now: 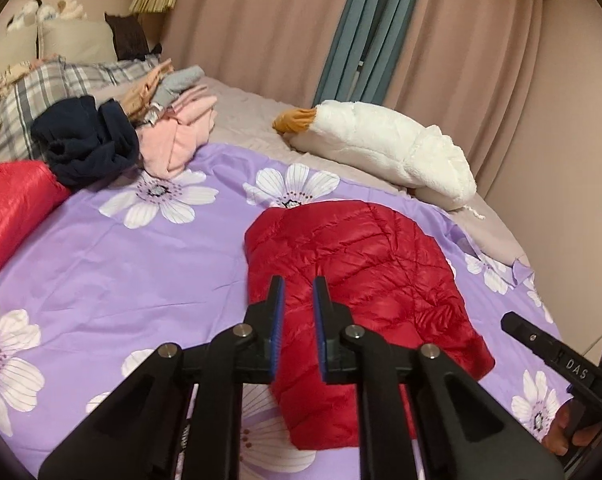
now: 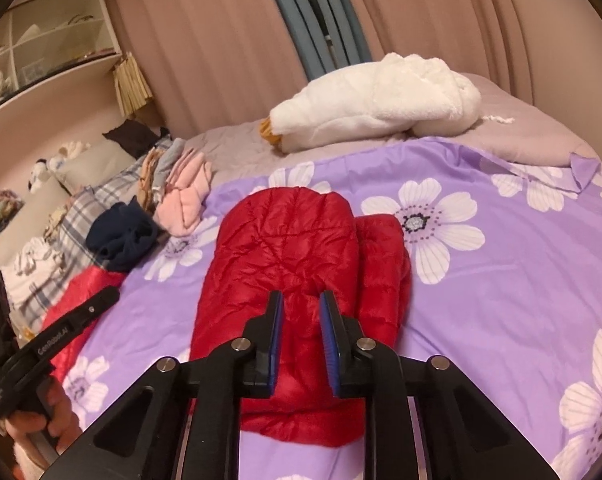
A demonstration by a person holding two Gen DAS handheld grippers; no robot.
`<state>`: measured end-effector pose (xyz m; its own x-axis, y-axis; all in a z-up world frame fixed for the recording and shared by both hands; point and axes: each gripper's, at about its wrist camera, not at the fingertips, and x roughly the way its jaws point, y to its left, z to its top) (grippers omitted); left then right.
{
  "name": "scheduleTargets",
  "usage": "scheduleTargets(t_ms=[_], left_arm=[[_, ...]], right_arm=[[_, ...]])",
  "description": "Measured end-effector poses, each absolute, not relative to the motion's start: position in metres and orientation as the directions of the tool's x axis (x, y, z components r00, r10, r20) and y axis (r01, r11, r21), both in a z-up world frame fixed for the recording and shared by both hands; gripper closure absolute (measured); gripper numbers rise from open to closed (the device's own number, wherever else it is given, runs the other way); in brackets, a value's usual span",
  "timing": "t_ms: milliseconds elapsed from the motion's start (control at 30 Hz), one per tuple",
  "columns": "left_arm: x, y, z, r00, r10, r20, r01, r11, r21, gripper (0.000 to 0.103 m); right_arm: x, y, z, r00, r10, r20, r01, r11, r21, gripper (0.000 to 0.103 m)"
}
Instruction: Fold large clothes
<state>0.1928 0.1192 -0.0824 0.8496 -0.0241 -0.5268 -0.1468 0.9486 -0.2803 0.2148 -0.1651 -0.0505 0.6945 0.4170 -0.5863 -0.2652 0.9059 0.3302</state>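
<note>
A red quilted down jacket point(image 1: 361, 280) lies folded into a compact bundle on the purple flowered sheet point(image 1: 121, 264); it also shows in the right wrist view point(image 2: 285, 264). My left gripper point(image 1: 299, 284) is open and empty, held just above the jacket's near left part. My right gripper point(image 2: 301, 300) is open and empty, held above the jacket's near end. The sheet shows in the right wrist view too point(image 2: 521, 280). Each gripper shows at the edge of the other's view, the right one point(image 1: 557, 356) and the left one point(image 2: 61, 336).
A second red garment point(image 1: 13, 204) lies at the left edge. A dark navy garment point(image 1: 89, 140) and folded pink clothes point(image 1: 181, 132) are stacked behind. A white plush goose point(image 1: 381, 144) lies at the back. Plaid pillows point(image 1: 41, 88), curtains and shelves point(image 2: 41, 48) surround the bed.
</note>
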Motion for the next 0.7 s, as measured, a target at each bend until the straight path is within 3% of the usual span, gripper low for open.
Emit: scheduleTargets(t_ms=[200, 700], left_arm=[[0.229, 0.124, -0.077, 0.85, -0.022, -0.526, -0.146, 0.95, -0.275, 0.09], [0.351, 0.147, -0.081, 0.822, 0.005, -0.569, -0.212, 0.93, -0.298, 0.091]], right_arm=[[0.245, -0.158, -0.049, 0.681, 0.426, -0.595, -0.264, 0.902, 0.343, 0.09], [0.32, -0.128, -0.063, 0.639, 0.421, -0.643, -0.28, 0.907, 0.316, 0.09]])
